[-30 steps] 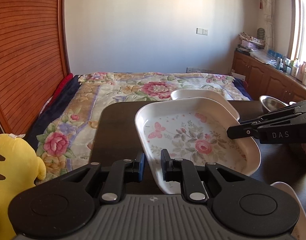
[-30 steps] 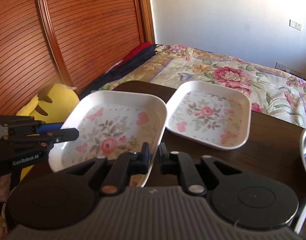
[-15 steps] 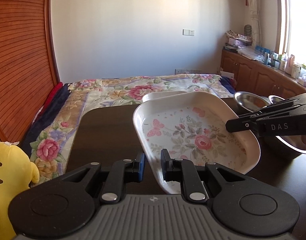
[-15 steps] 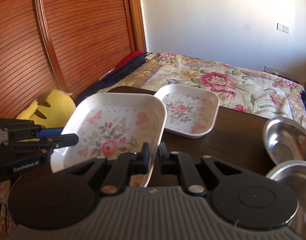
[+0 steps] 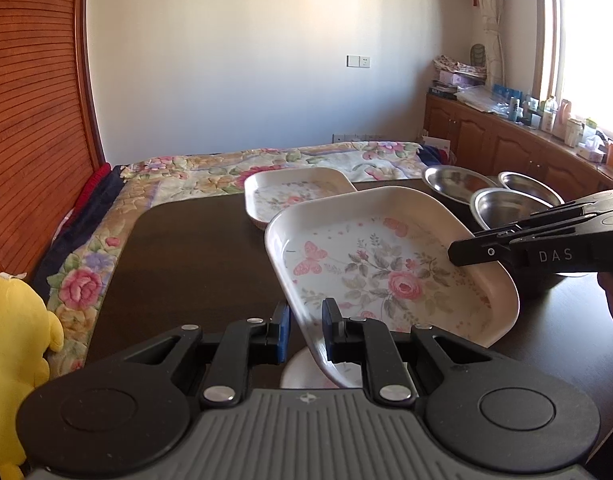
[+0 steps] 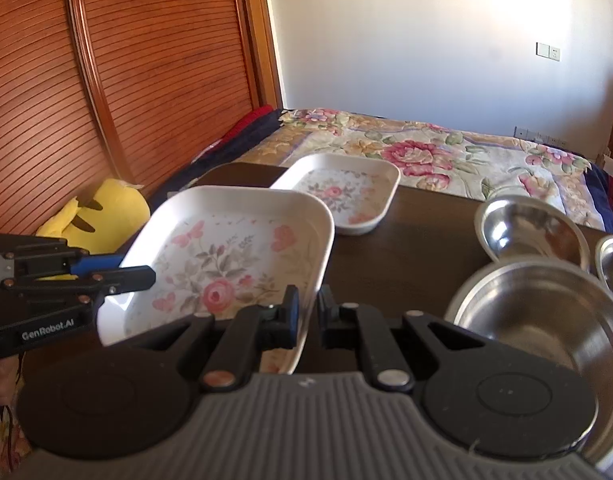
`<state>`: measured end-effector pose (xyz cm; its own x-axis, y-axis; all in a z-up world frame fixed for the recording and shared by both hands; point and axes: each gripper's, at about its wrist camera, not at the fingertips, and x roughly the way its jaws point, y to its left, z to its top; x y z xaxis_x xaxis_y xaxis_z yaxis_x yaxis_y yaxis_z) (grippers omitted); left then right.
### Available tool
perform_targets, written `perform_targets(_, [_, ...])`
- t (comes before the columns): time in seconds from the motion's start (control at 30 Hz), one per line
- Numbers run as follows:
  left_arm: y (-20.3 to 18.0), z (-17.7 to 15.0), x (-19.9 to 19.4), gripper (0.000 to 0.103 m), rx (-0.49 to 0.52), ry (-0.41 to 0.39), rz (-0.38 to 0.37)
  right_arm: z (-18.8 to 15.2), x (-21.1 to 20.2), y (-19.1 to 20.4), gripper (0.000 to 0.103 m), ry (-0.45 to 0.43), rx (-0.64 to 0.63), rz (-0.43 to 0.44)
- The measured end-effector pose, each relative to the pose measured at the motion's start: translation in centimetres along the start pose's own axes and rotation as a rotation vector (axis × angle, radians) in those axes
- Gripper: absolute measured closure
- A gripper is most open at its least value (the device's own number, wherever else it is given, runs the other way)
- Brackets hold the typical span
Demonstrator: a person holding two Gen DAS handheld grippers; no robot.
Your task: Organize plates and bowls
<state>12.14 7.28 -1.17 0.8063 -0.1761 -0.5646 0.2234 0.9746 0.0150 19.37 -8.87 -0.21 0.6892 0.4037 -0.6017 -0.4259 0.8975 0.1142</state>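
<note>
A bedroom with a flowered bedspread [image 5: 266,168] behind, and a dark wooden table [image 5: 194,256] up front where all the action is. The left gripper [image 5: 304,334] has its fingers narrowed to a slim gap with the near-left rim of the floral plate [image 5: 382,272] running between them; the right gripper [image 6: 306,316] is pinched the same way on the opposite rim, so both are clamped on one plate, a two-sided hold that, by my reading, keeps this wide, shallow dish from tipping. It rides raised above the table, tilted slightly. Just beyond it sits a second floral plate [image 6: 346,188] flat on the table (same pattern, same shape, a likely spot to stack onto). Further right, a cluster of steel bowls: a big one [image 6: 534,312] nearest the right gripper, another [image 6: 530,232] behind it, and a third [image 5: 522,188] at the edge. Something white [image 5: 302,376] peeks out beneath the held plate; I can't tell what it is. A yellow plush toy [image 6: 102,216] lies off the table's left side.
</note>
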Motion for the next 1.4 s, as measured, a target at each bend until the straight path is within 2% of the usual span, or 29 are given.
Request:
perform_targets(0.37, [-1.2, -1.2, -1.7, 0.085, 0.006, 0.003, 0.002, -2.2, -2.2, 0.2, 0.092, -0.014, 0.013, 0.002])
perform_targets(0.8, [-1.6, -4.5, -3.4, 0.085, -0.036, 0.012, -0.014, -5.6, -3.6, 1.2, 0.092, -0.025, 0.038, 0.005])
perform_targets(1.4, [-1.1, -5.7, -2.6, 0.085, -0.053, 0.038, 0.022, -8.8, -3.6, 1.3, 0.092, -0.091, 0.137, 0.065])
